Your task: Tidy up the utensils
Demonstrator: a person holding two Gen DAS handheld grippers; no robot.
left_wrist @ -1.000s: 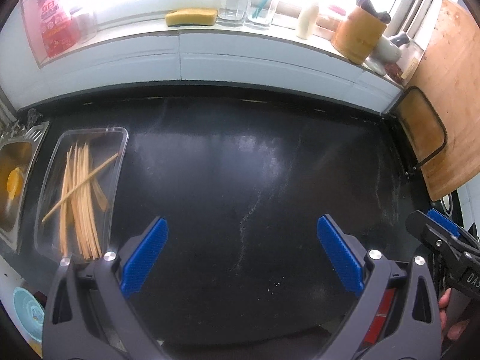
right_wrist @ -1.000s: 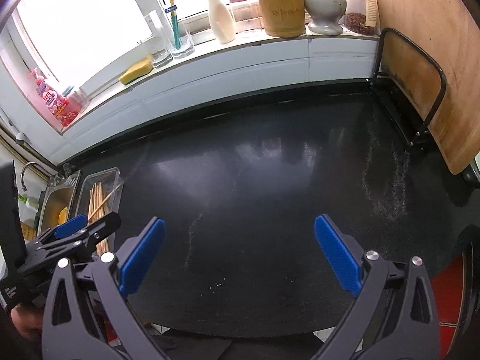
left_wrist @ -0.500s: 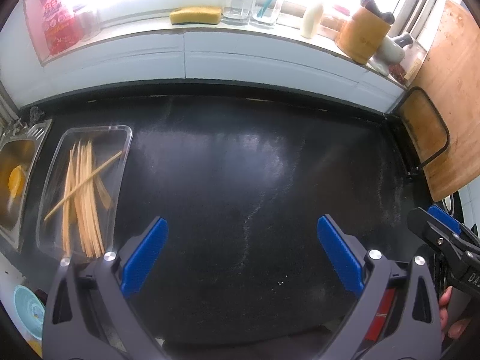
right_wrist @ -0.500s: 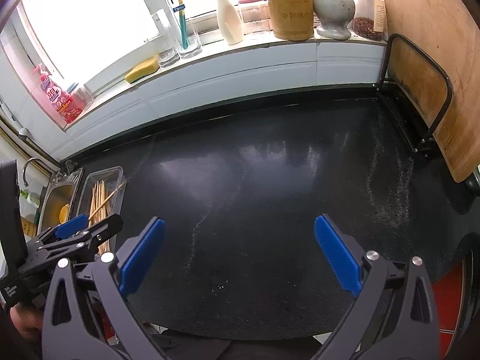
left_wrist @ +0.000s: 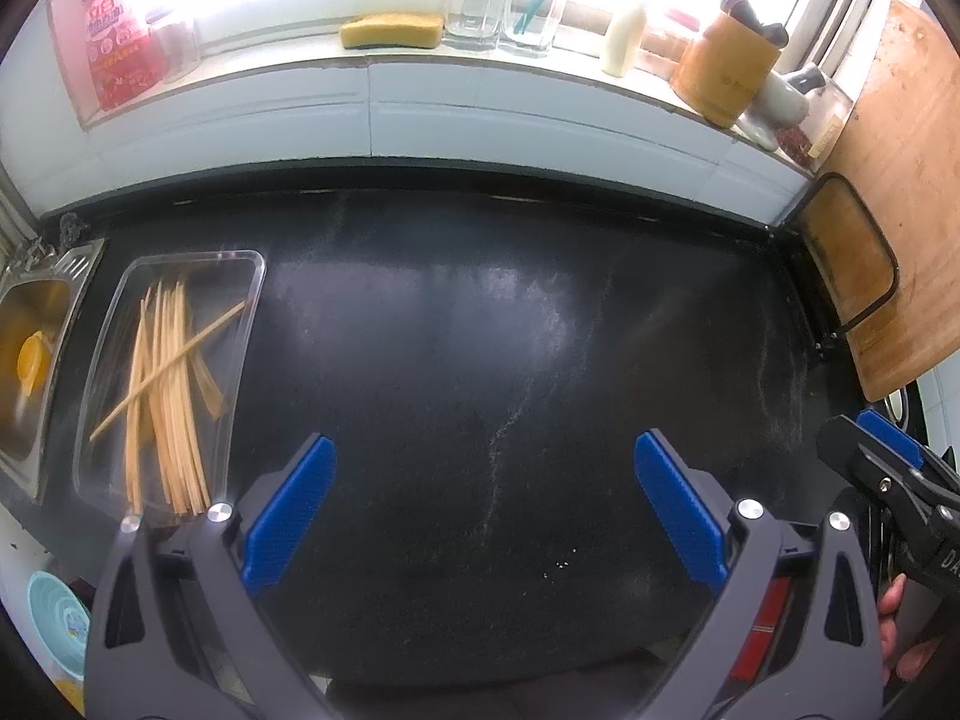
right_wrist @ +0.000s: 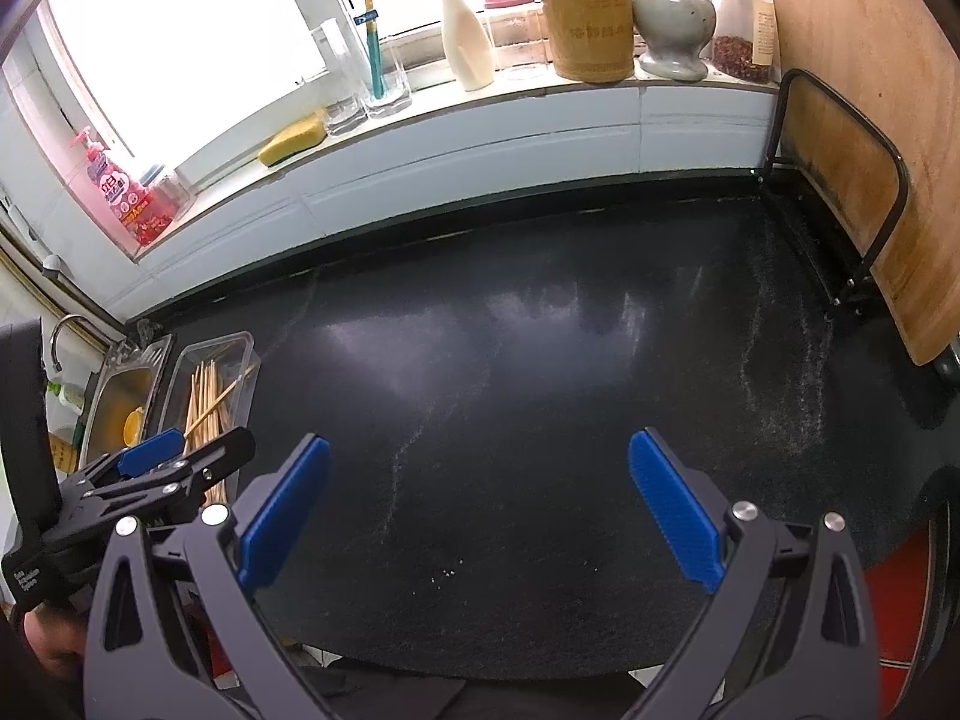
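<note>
Several wooden chopsticks (left_wrist: 165, 396) lie in a clear plastic tray (left_wrist: 243, 324) at the counter's left end, one of them crossed over the others. In the right wrist view the same chopsticks (right_wrist: 207, 402) and tray (right_wrist: 237, 348) show at the far left. My left gripper (left_wrist: 486, 504) stands open over the bare black counter, to the right of the tray, with nothing between its blue pads. Open and empty too, my right gripper (right_wrist: 477, 510) hangs over the counter's middle. Each gripper appears at the edge of the other's view.
A steel sink (left_wrist: 30, 360) lies left of the tray. A wooden cutting board (left_wrist: 900, 192) leans in a black rack (left_wrist: 864, 276) at the right. The windowsill holds a sponge (left_wrist: 393, 31), glasses, a bottle (right_wrist: 467, 39), a bamboo holder (right_wrist: 591, 24) and a mortar.
Both grippers have pulled back and up a little, so the counter and windowsill look slightly farther away. Jaws stay open; the chopsticks have not moved.
</note>
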